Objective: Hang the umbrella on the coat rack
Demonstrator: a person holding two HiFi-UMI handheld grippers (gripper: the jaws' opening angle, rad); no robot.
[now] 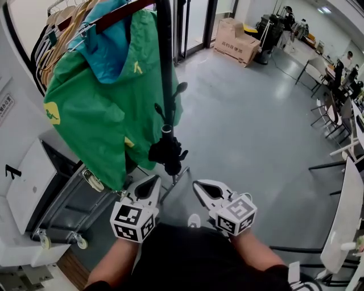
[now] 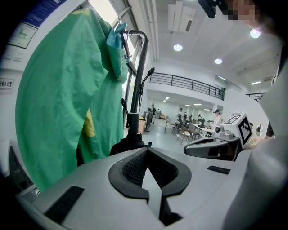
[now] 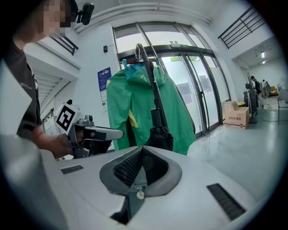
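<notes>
**Status: Umbrella Hung on Rack, Both Grippers Clear**

1. Umbrella. The black umbrella [image 1: 167,152] hung from the coat rack [image 1: 122,14]. In the right gripper view, its curved handle was hooked over the top of the rack and its thin shaft ran straight down to the gathered canopy [image 3: 160,132]. The canopy bundle hung free above the grey floor [image 1: 250,125], with nothing gripping it.

2. Neighbouring items. A green jacket [image 1: 96,108] with a blue-lined hood hung on the same rack. It sat just beside the umbrella, on the left in the head view. A row of empty hangers [image 1: 62,28] occupied the rail further left. A cardboard box [image 1: 236,40] stood well apart by the glass doors.

3. Left gripper. The left gripper [image 1: 151,182] was held low in front of the person and pointed towards the umbrella, short of touching it. Its own view showed the jaws [image 2: 146,148] clenched together tip to tip, with nothing between them.

4. Right gripper. The right gripper [image 1: 199,185] was held alongside the left at the same height, also clear of the umbrella. Its own view showed the jaws [image 3: 141,148] clenched together and empty.

5. Relative position. The two grippers were near each other but not touching. The umbrella canopy lay ahead of the gap between them.
</notes>
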